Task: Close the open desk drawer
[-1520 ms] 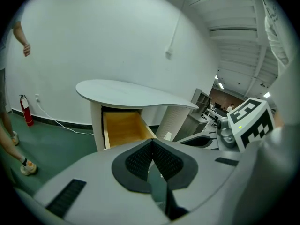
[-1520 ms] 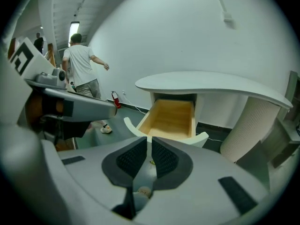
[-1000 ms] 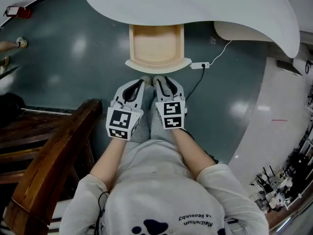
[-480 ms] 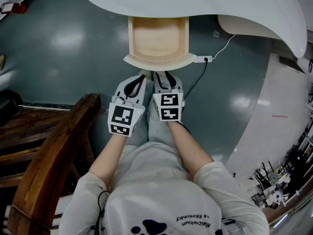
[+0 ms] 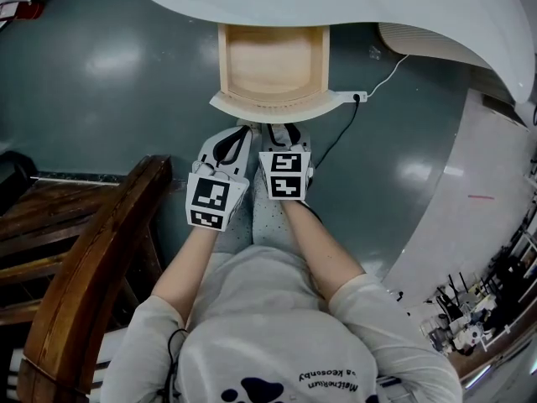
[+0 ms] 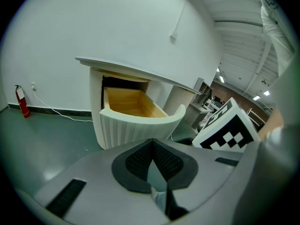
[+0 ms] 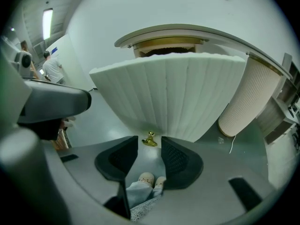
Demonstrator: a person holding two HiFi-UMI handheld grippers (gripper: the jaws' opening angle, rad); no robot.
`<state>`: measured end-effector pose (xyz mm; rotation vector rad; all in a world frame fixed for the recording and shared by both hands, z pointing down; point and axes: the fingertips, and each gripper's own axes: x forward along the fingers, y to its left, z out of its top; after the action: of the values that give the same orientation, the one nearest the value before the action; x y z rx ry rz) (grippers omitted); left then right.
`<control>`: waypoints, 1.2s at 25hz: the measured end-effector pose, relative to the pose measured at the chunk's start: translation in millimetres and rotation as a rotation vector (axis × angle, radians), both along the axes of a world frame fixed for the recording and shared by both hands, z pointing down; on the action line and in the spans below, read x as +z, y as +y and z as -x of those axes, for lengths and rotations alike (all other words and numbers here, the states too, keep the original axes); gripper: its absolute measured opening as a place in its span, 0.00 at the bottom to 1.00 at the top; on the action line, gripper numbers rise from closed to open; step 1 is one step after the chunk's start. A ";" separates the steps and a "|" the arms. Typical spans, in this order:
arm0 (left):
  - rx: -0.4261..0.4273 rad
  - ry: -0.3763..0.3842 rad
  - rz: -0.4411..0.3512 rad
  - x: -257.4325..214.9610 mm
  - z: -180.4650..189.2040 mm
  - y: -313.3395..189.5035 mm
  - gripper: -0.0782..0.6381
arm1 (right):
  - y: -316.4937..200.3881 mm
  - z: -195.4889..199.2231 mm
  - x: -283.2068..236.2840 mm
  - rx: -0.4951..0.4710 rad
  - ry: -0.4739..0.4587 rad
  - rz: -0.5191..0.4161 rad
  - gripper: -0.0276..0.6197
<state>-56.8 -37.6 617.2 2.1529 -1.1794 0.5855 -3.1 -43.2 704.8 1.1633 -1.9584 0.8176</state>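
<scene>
Drawer (image 5: 273, 64) open under white desk (image 5: 336, 7); glossy grey-green floor (image 5: 101, 124).

the right gripper (image 5: 285, 129) tips more steeply down, its marker cube (image 5: 284, 174) closer to the drawer (image 5: 273, 106). its jaws have just been opening and now stand apart, empty, the gold knob (image 7: 150, 139) just ahead of them.
</scene>
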 end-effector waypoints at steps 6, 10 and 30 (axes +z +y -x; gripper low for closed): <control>0.002 0.001 0.008 5.5 0.2 -3.7 0.12 | -1.6 -0.8 8.6 0.027 0.012 0.029 0.27; 0.003 0.003 0.017 9.0 -1.0 -5.6 0.12 | -0.2 -0.8 12.9 0.029 0.020 0.049 0.24; -0.001 0.013 0.037 9.4 -0.8 -22.1 0.12 | -7.2 3.3 11.2 -0.001 0.033 0.071 0.21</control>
<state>-56.0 -59.7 626.6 2.1219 -1.1546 0.5872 -6.4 -50.4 715.9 1.1278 -1.8880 0.8549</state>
